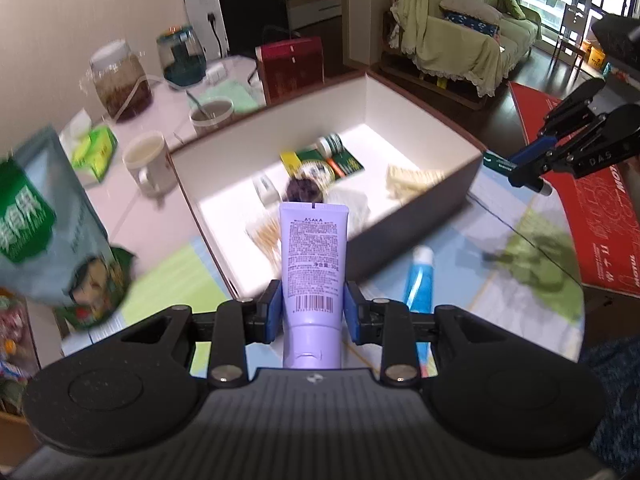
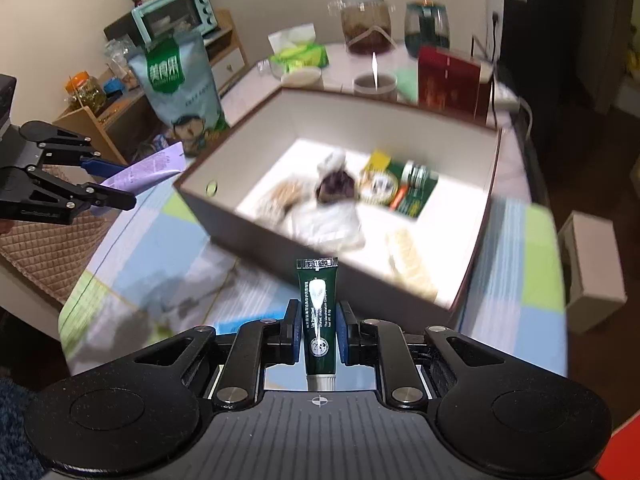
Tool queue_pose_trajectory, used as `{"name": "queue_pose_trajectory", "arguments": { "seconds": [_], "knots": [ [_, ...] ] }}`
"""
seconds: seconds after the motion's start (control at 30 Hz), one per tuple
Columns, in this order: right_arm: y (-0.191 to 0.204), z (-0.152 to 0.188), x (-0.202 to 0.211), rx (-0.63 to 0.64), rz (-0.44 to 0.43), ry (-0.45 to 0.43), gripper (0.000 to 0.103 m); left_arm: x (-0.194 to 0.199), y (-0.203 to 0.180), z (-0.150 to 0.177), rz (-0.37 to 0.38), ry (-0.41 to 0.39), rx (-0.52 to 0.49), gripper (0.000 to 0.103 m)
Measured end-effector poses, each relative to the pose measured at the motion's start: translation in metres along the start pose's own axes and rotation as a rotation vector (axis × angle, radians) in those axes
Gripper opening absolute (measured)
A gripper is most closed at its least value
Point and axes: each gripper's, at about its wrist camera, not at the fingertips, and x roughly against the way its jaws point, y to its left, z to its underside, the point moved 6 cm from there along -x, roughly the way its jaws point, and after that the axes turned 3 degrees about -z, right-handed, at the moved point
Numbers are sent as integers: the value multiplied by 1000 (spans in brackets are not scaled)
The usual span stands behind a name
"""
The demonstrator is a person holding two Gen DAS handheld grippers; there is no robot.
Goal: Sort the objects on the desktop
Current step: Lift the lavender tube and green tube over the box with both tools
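My left gripper [image 1: 313,308] is shut on a lilac tube [image 1: 313,264] with a barcode, held above the near wall of the open white-lined box [image 1: 420,100]. The same lilac tube [image 2: 150,170] and left gripper [image 2: 120,184] show at the left of the right wrist view. My right gripper [image 2: 318,334] is shut on a small dark green tube [image 2: 319,316], just short of the box [image 2: 476,240]. That right gripper [image 1: 520,164] appears at the right of the left wrist view, beside the box. Inside the box lie several items, among them a green packet [image 1: 344,160] and a dark pouch [image 2: 334,186].
A blue tube [image 1: 419,276] lies on the patterned mat near the box. Behind the box stand a mug [image 1: 146,160], a glass jar [image 1: 120,80], a red carton [image 1: 292,68] and a green tissue pack [image 1: 96,152]. A big snack bag [image 1: 48,220] stands left. A red flat box [image 1: 592,208] lies right.
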Motion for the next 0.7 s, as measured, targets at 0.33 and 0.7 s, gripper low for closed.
{"name": "queue_pose_trajectory", "arguments": {
  "seconds": [0.33,0.7],
  "knots": [
    [-23,-69,-11,55,57,-17,16,-25,15,-60,-52,-3,-41,27],
    [-55,-100,-55,38,108,49,16,-78,34,-92,-101,63,-17,27]
  ]
}}
